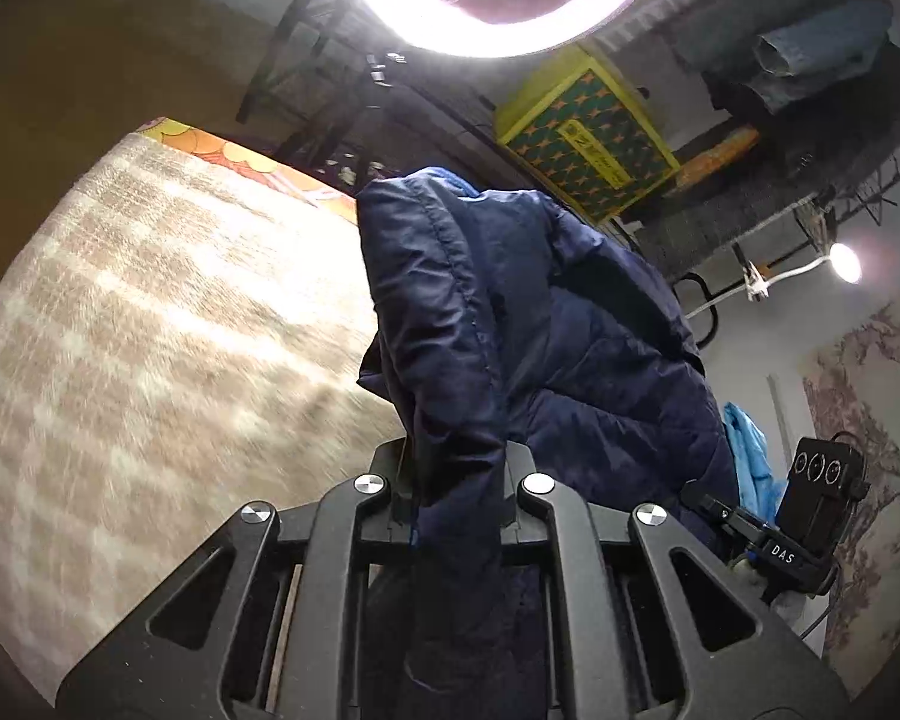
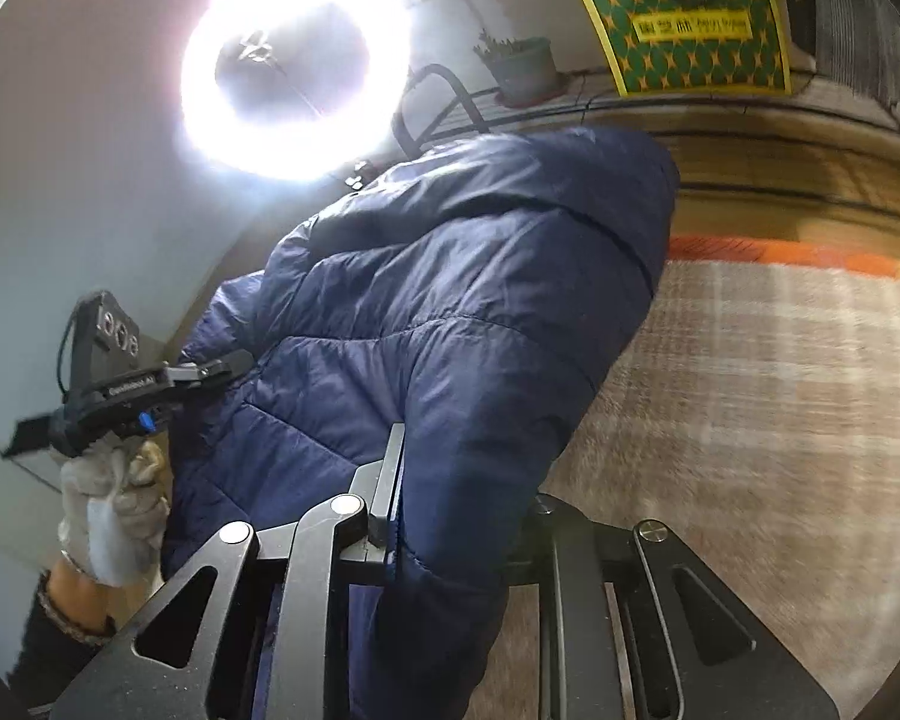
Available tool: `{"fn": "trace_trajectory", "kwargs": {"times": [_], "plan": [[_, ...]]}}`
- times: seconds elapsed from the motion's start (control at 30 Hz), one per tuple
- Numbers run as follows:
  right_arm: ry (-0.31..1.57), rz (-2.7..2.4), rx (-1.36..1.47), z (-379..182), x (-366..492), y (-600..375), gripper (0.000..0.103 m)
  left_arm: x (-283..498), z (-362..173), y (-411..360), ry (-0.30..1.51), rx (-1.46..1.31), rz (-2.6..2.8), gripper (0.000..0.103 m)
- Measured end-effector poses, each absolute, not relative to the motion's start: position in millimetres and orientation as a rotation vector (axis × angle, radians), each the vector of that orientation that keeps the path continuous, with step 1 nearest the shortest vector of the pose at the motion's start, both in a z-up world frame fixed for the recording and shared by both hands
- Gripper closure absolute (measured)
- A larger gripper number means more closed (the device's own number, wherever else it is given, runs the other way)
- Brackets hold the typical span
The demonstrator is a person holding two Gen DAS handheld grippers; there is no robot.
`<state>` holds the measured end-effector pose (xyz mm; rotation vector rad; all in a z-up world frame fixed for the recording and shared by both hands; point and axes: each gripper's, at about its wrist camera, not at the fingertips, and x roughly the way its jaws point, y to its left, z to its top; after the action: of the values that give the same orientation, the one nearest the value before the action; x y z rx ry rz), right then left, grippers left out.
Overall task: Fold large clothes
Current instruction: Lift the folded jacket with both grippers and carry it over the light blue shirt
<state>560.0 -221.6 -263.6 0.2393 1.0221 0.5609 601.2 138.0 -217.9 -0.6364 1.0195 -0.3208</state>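
Visibility first: my right gripper's [image 2: 450, 480] right-hand finger is completely buried under the navy puffer jacket [image 2: 450, 300]; only the left finger [image 2: 390, 480] shows in the right wrist view. In the left wrist view the fabric drapes down over the middle of my left gripper [image 1: 456, 480], so the pad faces are hidden and only the outer finger blocks show. Rug [image 1: 150, 330] is motion-blurred in both views, its weave smeared. Ring light [image 1: 498, 0] blows out the top of both frames, nothing readable around it. Jacket's lower part is cut off by the frame bottom in both views, so I can't tell how much hangs below.

Grip state: left jaws are closed narrow on a bunched fold of the jacket, fabric pinched between them and running up and away from the tool. Right jaws are clamped on a quilted edge of the same jacket, which bulges over to the right of the visible finger.

Position: jacket is lifted, hanging in front of both tools, with the rug behind it. From the right wrist view the left gripper [image 2: 234, 363] sits at the jacket's far left edge, with my gloved left hand [image 2: 114, 510] under it. From the left wrist view the right gripper's body [image 1: 774, 546] shows at lower right, just beside the jacket; its tips are hidden behind the fabric.

Background: yellow-green patterned box [image 1: 588, 138] behind the jacket, potted plant [image 2: 519, 69] on a ledge.
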Motion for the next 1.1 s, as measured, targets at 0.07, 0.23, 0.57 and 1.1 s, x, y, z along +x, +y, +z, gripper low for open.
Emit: {"fn": "trace_trajectory", "kwargs": {"times": [0.07, 0.23, 0.57, 1.1], "plan": [[1.017, 0.553, 0.203, -251, 546, -221, 0.085, 589, -207, 128, 1.013, -0.630, -0.337, 0.093], [0.997, 0.529, 0.143, -216, 506, -247, 0.085, 555, -180, 96, 1.002, -0.615, -0.391, 0.093], [0.942, 0.450, 0.094, -155, 417, -302, 0.086, 470, -132, 20, 0.973, -0.563, -0.486, 0.093], [0.868, 0.304, 0.020, -104, 286, -377, 0.086, 355, -74, -87, 0.949, -0.397, -0.614, 0.093]]}}
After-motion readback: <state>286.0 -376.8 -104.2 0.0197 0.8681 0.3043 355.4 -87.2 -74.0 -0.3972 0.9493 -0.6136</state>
